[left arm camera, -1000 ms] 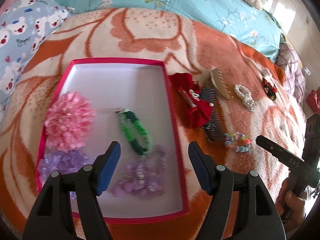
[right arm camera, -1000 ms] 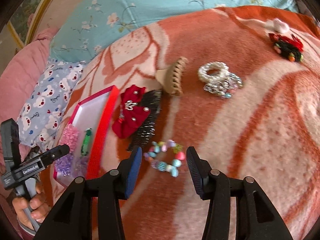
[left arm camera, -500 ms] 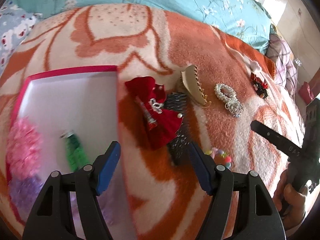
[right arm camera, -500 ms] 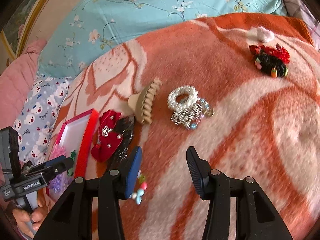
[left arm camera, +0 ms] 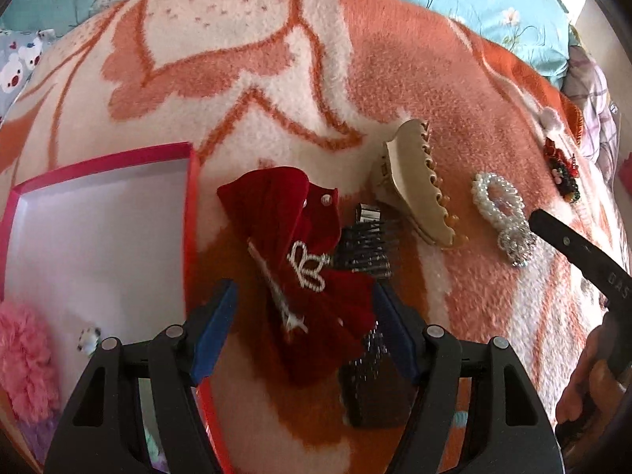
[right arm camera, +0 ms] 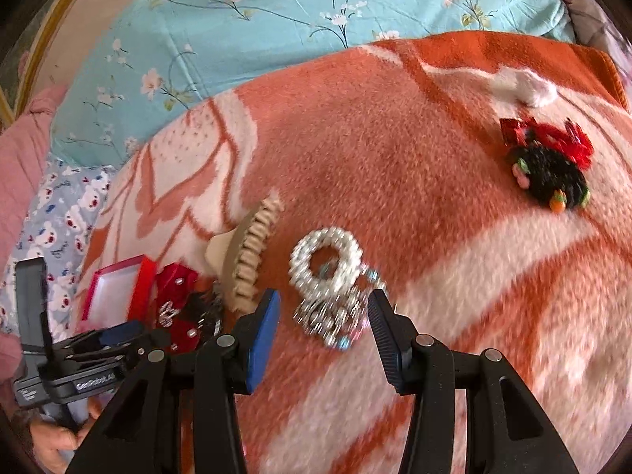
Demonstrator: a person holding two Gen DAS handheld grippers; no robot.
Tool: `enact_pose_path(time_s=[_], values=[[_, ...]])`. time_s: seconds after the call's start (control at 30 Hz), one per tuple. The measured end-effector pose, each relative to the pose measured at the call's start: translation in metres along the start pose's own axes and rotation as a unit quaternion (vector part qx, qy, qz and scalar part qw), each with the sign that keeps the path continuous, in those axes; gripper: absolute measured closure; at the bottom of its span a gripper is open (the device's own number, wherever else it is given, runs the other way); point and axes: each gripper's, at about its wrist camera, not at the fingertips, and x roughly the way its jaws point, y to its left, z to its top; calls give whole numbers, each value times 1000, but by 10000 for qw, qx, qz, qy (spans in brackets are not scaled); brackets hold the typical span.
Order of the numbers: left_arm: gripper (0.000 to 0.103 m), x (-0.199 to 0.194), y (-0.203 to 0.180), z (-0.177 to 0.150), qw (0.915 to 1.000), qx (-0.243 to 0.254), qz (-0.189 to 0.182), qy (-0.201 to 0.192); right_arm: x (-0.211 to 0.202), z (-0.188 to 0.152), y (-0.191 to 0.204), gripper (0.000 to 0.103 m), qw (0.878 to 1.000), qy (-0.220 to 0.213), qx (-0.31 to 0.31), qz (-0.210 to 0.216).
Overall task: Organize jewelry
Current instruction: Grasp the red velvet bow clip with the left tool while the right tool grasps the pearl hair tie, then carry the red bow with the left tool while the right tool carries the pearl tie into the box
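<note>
My left gripper (left arm camera: 304, 316) is open, its blue pads on either side of a red velvet bow clip (left arm camera: 304, 260) lying on the blanket just right of the red-rimmed white box (left arm camera: 185, 213). A pink pom scrunchie (left arm camera: 23, 359) lies in the box. A black comb (left arm camera: 367, 245) lies under the bow's right side. My right gripper (right arm camera: 322, 316) is open around a pearl and crystal scrunchie (right arm camera: 328, 276). A beige claw clip (right arm camera: 245, 260) lies to its left. A black and red hair tie (right arm camera: 549, 166) lies far right.
Everything lies on an orange and cream blanket (left arm camera: 276, 59) on a bed. A teal floral quilt (right arm camera: 276, 19) lies behind it and a bear-print pillow (right arm camera: 63, 217) to the left. The other gripper's body shows at the edge of each view.
My left gripper moved right from over the box to the red bow. My right gripper moved forward from the bead bracelet to the pearl scrunchie.
</note>
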Motion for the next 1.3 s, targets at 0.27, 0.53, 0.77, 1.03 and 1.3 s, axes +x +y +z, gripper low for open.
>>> enact_pose_path(time_s=[0.27, 0.53, 0.77, 1.03, 1.3], values=[[62, 15, 0, 2, 9999, 151, 80, -4, 37, 15, 2, 60, 9989, 252, -286, -258], [71, -3, 10, 0, 9990, 112, -356, -240, 25, 10, 3, 89, 9994, 90, -282, -184], [71, -35, 12, -13, 9972, 87, -580, -468, -12, 1, 11, 91, 9994, -215, -238, 109], [71, -72, 19, -24, 9950, 30, -659, -753, -49, -2, 23, 91, 9979, -520, -250, 286], [71, -97, 45, -33, 9937, -124, -583, -944, -62, -6, 49, 91, 9964, -601, -369, 476]])
